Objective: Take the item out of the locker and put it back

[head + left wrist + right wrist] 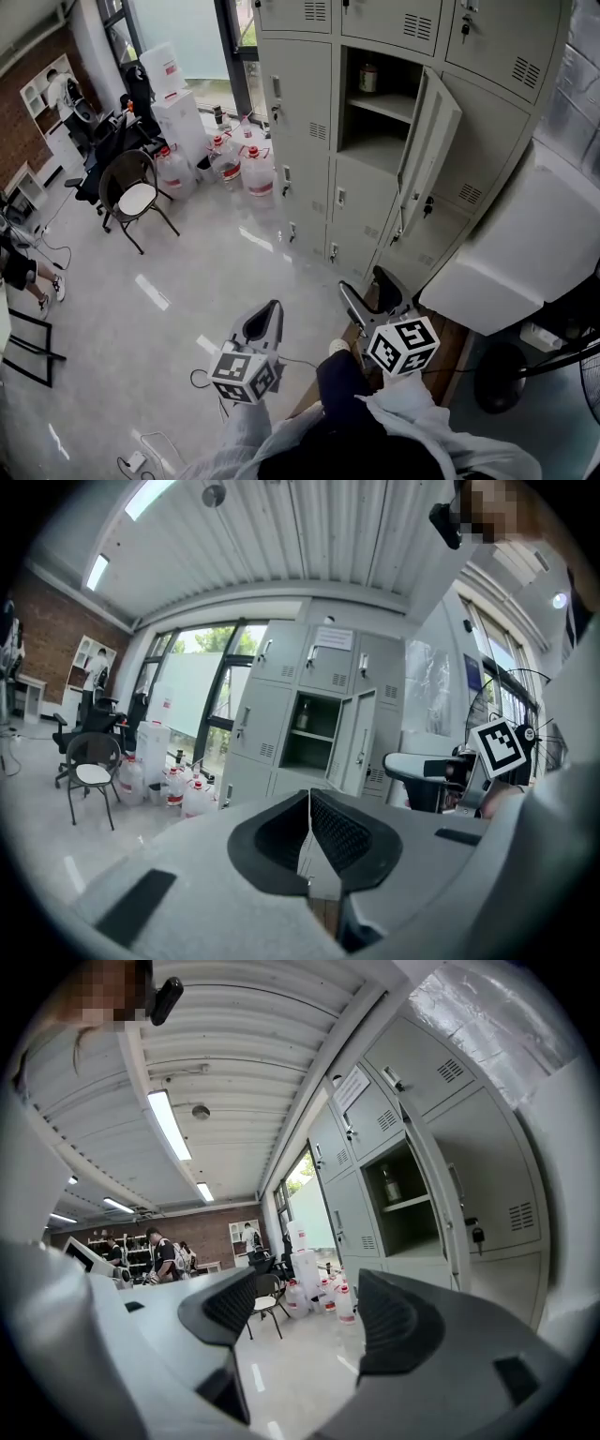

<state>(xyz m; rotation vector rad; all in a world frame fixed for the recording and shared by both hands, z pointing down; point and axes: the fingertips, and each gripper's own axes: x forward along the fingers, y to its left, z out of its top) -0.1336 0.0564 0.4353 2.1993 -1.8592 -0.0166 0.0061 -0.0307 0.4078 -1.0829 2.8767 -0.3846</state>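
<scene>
In the lower middle of the head view, the left gripper (270,314) and the right gripper (362,279), which sits just right of it and a little higher, are held out before the body and point toward the top of the frame. Each has its marker cube (246,375) nearest the person and a pale-sleeved arm (239,436) running back to the bottom edge. The left gripper's jaws are pressed together with nothing between them, their ribbed black pads (342,832) meeting at the centre of the left gripper view. The right gripper's jaws stand apart and empty, one pad (225,1305) left of centre and the other right of centre in the right gripper view.
</scene>
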